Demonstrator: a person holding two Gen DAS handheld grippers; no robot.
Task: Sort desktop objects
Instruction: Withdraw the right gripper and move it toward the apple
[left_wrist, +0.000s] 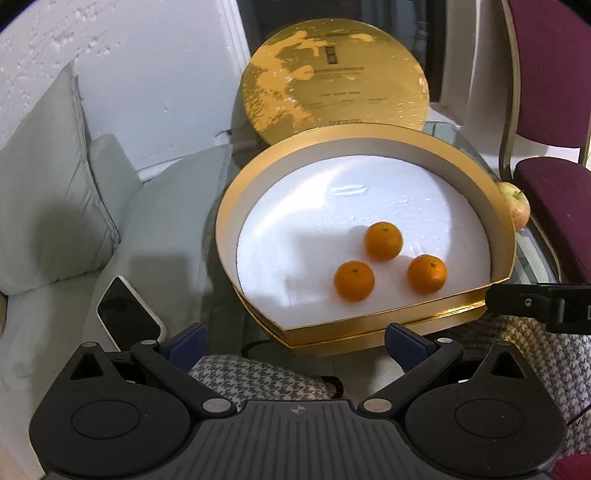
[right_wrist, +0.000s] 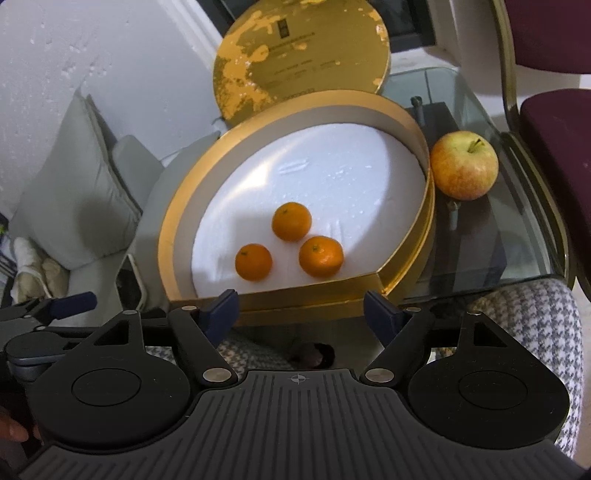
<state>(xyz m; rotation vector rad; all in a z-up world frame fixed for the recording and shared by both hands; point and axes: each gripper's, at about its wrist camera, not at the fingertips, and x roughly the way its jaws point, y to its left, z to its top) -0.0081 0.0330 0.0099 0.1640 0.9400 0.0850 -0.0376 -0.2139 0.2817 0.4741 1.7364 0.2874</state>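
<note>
A gold-rimmed box (left_wrist: 255, 184) (right_wrist: 177, 221) with a white foam floor sits on a glass table and holds three tangerines (left_wrist: 383, 241) (right_wrist: 291, 221). A yellow-red apple (right_wrist: 464, 164) (left_wrist: 517, 206) rests on the glass just right of the box. My left gripper (left_wrist: 295, 341) hangs open before the box's near wall, with nothing between its blue pads. My right gripper (right_wrist: 303, 314) is open too, just short of the box's front wall, empty. In the right wrist view the left gripper's fingertips (right_wrist: 70, 302) show at the left edge.
The box's round gold lid (left_wrist: 332, 77) (right_wrist: 299, 55) leans upright behind it. A grey sofa with cushions (left_wrist: 48, 206) lies left, with a phone (left_wrist: 125, 314) on it. A maroon chair (left_wrist: 554, 206) stands right. Houndstooth-clad knees (left_wrist: 258, 376) sit below the table's edge.
</note>
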